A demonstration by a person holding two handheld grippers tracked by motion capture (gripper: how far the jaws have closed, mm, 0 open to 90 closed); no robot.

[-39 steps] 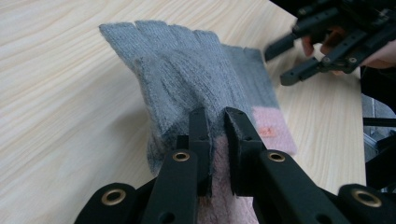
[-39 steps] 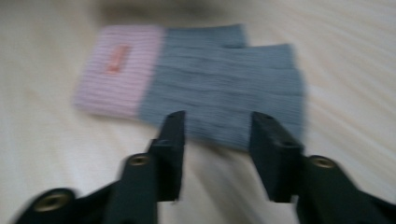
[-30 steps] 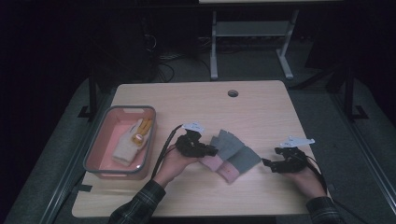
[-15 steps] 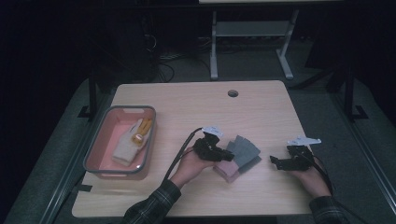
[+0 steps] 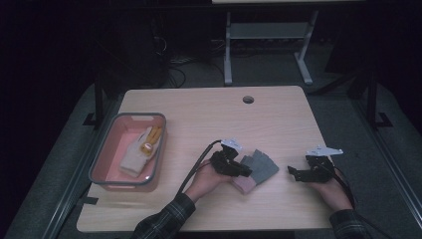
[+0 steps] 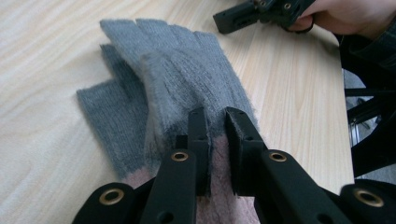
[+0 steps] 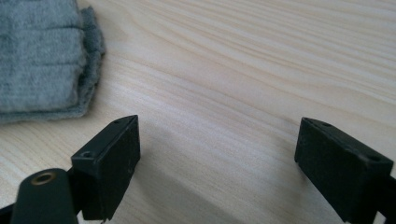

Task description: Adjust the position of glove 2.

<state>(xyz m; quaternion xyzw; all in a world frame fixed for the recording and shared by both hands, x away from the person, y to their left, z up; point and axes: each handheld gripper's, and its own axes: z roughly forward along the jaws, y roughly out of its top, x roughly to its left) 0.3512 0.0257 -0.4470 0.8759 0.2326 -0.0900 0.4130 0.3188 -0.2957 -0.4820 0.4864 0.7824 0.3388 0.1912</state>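
Now the left gripper point(image 6: 212, 122) has its jaws drawn close on a raised fold of the grey-and-pink glove point(image 6: 173, 74), pinching the knit at the seam where grey meets the pink cuff; the glove's fingers fan out ahead of the jaws, flat on the worktop point(image 5: 209, 112). Compared with a second ago, this gripper and the glove have slid together toward the right gripper point(image 5: 293, 173), so the glove now lies closer to the worktop's middle front edge. The right gripper rests with its jaws spread wide and empty point(image 7: 217, 154); the glove's fingertips point(image 7: 44, 56) lie just ahead and to one side of them, apart from both jaws. The shift suggests the glove is being brought within reach of the free gripper, perhaps for a two-handed fold or a lift. Well off to the far side of the left gripper stands a pink tray point(image 5: 102, 164) holding a pale glove point(image 5: 137, 155).
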